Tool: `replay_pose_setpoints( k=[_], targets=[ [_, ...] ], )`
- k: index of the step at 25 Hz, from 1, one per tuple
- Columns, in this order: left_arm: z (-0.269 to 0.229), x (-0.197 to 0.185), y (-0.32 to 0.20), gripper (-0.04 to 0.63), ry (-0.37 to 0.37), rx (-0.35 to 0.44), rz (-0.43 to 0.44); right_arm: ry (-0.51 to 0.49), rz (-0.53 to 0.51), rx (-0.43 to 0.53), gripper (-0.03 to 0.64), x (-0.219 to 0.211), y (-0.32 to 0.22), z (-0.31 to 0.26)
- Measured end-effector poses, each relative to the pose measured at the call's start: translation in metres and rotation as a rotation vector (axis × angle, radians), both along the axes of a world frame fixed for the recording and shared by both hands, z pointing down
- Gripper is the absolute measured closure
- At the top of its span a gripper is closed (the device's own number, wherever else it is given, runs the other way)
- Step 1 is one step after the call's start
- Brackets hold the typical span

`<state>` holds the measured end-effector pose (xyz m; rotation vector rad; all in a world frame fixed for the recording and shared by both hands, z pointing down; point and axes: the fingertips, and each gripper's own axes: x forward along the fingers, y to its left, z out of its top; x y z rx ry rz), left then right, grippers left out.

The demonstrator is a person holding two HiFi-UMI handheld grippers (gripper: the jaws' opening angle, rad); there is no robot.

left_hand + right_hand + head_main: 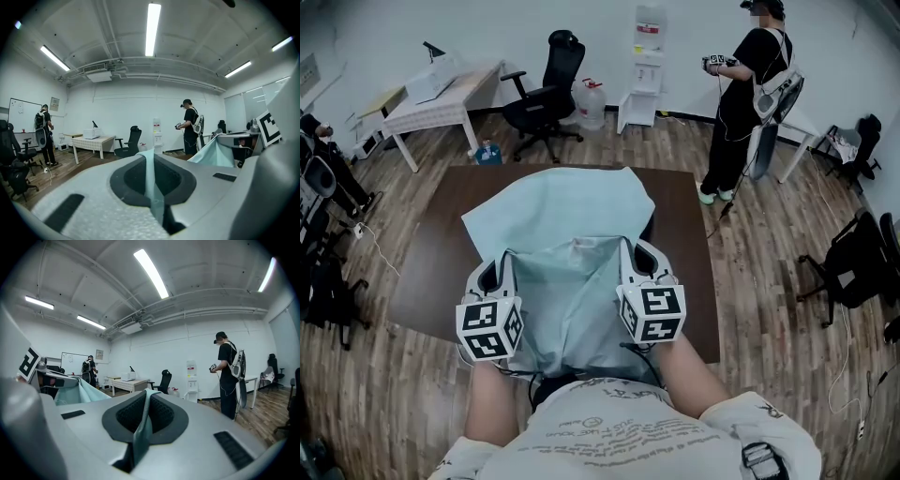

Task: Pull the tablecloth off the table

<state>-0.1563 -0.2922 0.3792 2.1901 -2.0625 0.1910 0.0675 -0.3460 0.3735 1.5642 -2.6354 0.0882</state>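
A pale mint tablecloth (567, 234) lies half gathered on the dark brown table (675, 244), its near edge lifted off the tabletop toward me. My left gripper (502, 264) is shut on the cloth's near left corner; in the left gripper view a fold of cloth (152, 180) is pinched between the closed jaws. My right gripper (635, 255) is shut on the near right corner, and the right gripper view shows the cloth (142, 427) clamped the same way. Both grippers are held level, side by side, in front of my chest. The far end of the cloth still rests on the table.
A person (748, 94) with a handheld device stands at the table's far right. A black office chair (546, 89) and a white desk (441, 98) are behind the table. Another person (44, 136) stands by a whiteboard. More chairs (853, 253) sit at the right.
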Motion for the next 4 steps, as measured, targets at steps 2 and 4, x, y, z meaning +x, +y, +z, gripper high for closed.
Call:
replay_pose_setpoints(
  k=[2, 4],
  targets=[
    [0.0003, -0.0006, -0.0009, 0.584, -0.004, -0.001, 0.001, -0.002, 0.001, 0.000, 0.603, -0.0003, -0.0006, -0.0001],
    [0.0005, -0.0013, -0.0016, 0.584, -0.005, -0.001, 0.002, -0.003, 0.002, 0.002, 0.603, -0.0009, -0.0009, -0.0004]
  ],
)
